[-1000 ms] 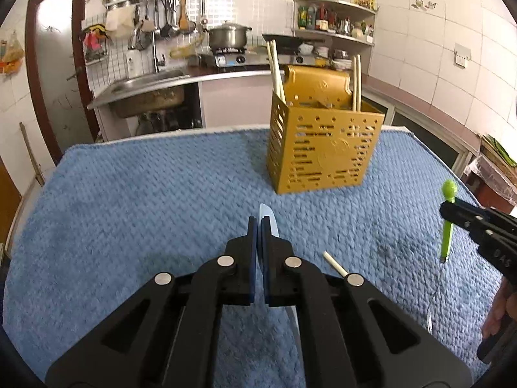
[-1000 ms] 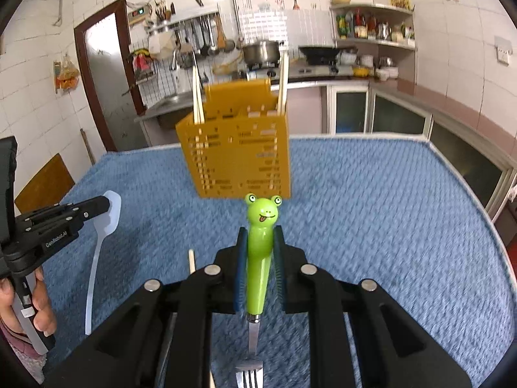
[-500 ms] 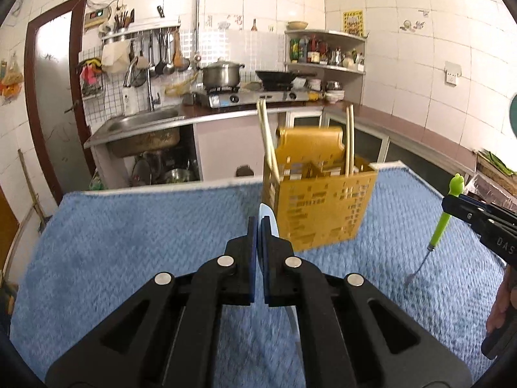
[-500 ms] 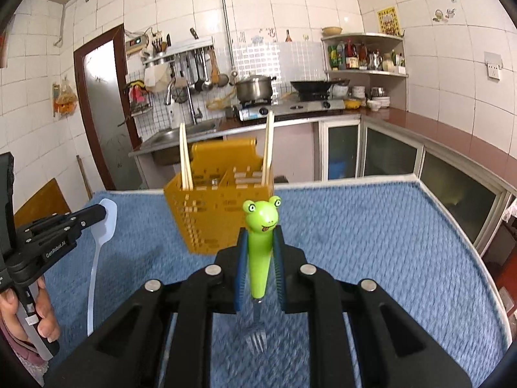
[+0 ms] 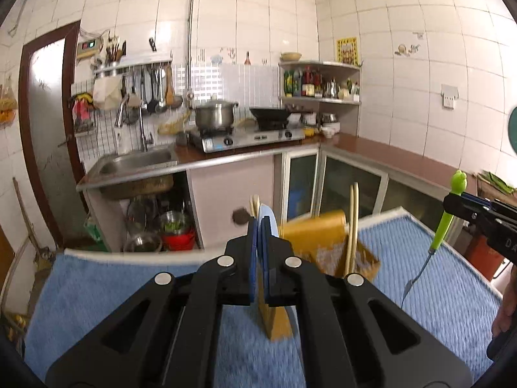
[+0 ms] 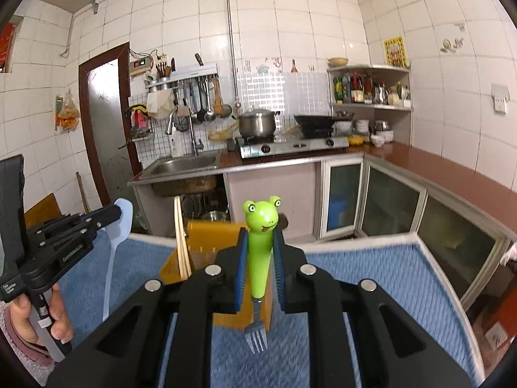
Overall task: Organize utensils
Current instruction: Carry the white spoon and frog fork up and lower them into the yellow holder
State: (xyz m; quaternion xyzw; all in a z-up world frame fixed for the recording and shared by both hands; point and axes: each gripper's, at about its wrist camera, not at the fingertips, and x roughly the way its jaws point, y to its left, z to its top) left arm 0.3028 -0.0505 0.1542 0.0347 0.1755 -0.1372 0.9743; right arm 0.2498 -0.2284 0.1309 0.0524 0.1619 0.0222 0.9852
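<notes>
**Two utensils held above one caddy**

One frog-headed green fork (image 6: 260, 242) hangs tines down, pinched at its handle by the right gripper (image 6: 260, 258). One pale blue spoon (image 6: 117, 242) hangs bowl up, clamped at the bowl by the left gripper (image 5: 258, 249). Both sit above the blue towel (image 5: 436, 291). One yellow perforated utensil caddy (image 5: 326, 245) stands on the towel and contains two pairs of chopsticks (image 5: 353, 226). White lettering on the left gripper body is too small to read.
</notes>
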